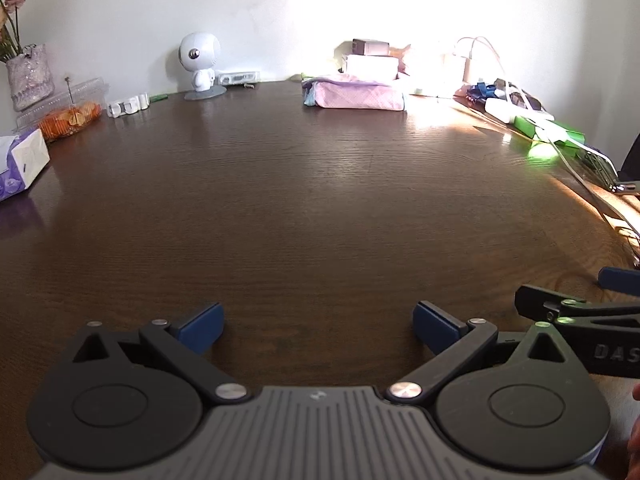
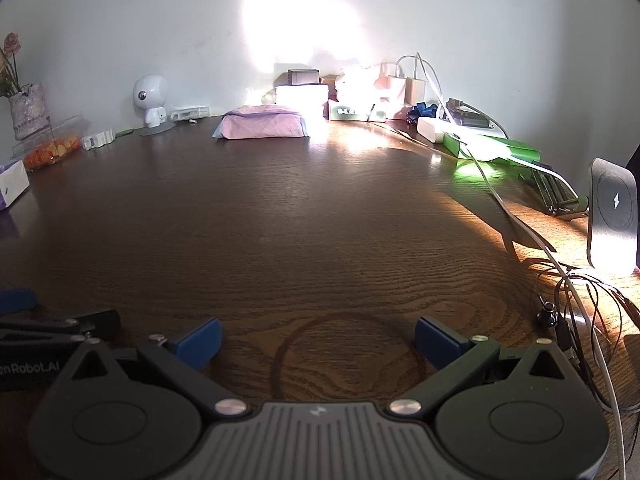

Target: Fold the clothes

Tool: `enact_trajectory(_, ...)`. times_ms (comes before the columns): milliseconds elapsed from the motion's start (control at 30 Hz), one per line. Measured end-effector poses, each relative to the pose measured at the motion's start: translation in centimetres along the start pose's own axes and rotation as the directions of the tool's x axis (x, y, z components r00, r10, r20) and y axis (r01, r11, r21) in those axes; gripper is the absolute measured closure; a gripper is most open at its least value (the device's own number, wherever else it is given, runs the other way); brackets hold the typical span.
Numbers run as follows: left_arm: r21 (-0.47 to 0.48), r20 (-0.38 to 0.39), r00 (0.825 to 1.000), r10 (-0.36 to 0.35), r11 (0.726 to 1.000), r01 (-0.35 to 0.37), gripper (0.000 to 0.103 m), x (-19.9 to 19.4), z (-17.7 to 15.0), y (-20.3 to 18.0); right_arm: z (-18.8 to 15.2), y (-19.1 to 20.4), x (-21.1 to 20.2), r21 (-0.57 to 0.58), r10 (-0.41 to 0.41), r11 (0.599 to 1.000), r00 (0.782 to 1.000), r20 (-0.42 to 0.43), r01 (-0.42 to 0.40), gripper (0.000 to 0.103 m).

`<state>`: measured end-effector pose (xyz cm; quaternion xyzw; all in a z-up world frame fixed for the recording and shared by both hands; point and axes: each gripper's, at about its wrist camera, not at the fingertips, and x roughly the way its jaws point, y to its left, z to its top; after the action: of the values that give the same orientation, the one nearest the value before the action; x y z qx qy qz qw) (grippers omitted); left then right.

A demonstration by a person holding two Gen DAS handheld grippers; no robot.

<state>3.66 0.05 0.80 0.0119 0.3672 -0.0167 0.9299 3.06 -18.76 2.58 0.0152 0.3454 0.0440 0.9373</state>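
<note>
A folded stack of pink and pale blue clothes lies at the far side of the dark wooden table, near the wall; it also shows in the right wrist view. My left gripper is open and empty, low over the near table edge, far from the clothes. My right gripper is open and empty, beside the left one. The right gripper's finger shows at the right edge of the left wrist view; the left gripper shows at the left edge of the right wrist view.
Along the far wall stand a white robot figure, a vase, a snack box and a tissue box. At the right are chargers, cables, green packaging and a wireless charging stand.
</note>
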Motion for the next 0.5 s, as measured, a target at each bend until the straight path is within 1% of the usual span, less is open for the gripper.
enact_trajectory(33,0.002,0.008,1.0,0.005,1.0,-0.005,0.0,0.4,1.0,0.1,0.7,-0.3,0.2,0.032,0.039,0.999,0.999,-0.012,-0.038,0.0)
enact_trajectory(100,0.011,0.061,0.998,0.011,1.0,-0.012,0.0,1.6,3.8,0.3,2.7,-1.4,0.9,0.112,0.125,0.986,0.992,-0.001,-0.124,0.0)
enact_trajectory(133,0.012,0.085,0.996,0.014,1.0,-0.015,0.0,2.3,5.4,0.4,4.1,-1.9,1.5,0.117,0.16,0.98,0.987,0.013,-0.161,0.0)
enact_trajectory(200,0.001,0.108,0.994,-0.035,0.999,0.035,0.0,4.7,9.1,1.3,7.5,-2.3,3.3,0.047,0.201,0.978,0.978,0.049,-0.204,0.0)
enact_trajectory(233,-0.01,0.128,0.989,-0.074,0.997,0.076,0.0,6.0,11.0,1.8,9.3,-2.3,4.4,0.011,0.199,0.98,0.978,0.066,-0.2,0.0)
enact_trajectory(300,-0.06,0.128,0.987,-0.097,0.993,0.106,0.003,9.4,14.9,2.8,13.1,-2.0,7.4,-0.046,0.179,0.983,0.98,0.089,-0.175,0.001)
enact_trajectory(333,-0.078,0.099,0.992,-0.084,0.993,0.092,0.009,11.1,16.7,3.0,14.8,-2.0,9.2,-0.07,0.177,0.983,0.98,0.089,-0.171,0.001)
enact_trajectory(367,-0.061,0.08,0.993,-0.081,0.994,0.086,0.015,12.9,18.4,3.0,16.5,-2.3,11.2,-0.086,0.171,0.983,0.981,0.086,-0.164,0.006)
enact_trajectory(400,-0.032,0.078,0.992,-0.099,0.994,0.102,0.021,14.5,20.0,2.9,17.8,-2.3,13.1,-0.118,0.162,0.981,0.984,0.079,-0.152,0.009)
enact_trajectory(433,-0.006,0.066,0.991,-0.119,0.993,0.12,0.022,16.1,21.2,2.7,19.1,-2.2,15.0,-0.154,0.152,0.978,0.986,0.071,-0.139,0.01)
enact_trajectory(467,0.005,0.039,0.99,-0.134,0.991,0.134,0.024,17.8,22.4,2.5,20.2,-2.1,16.9,-0.181,0.147,0.974,0.987,0.066,-0.133,0.013)
enact_trajectory(500,-0.007,0.02,0.99,-0.14,0.99,0.14,0.026,19.3,23.1,2.5,21.3,-2.3,18.7,-0.167,0.156,0.975,0.987,0.05,-0.145,0.018)
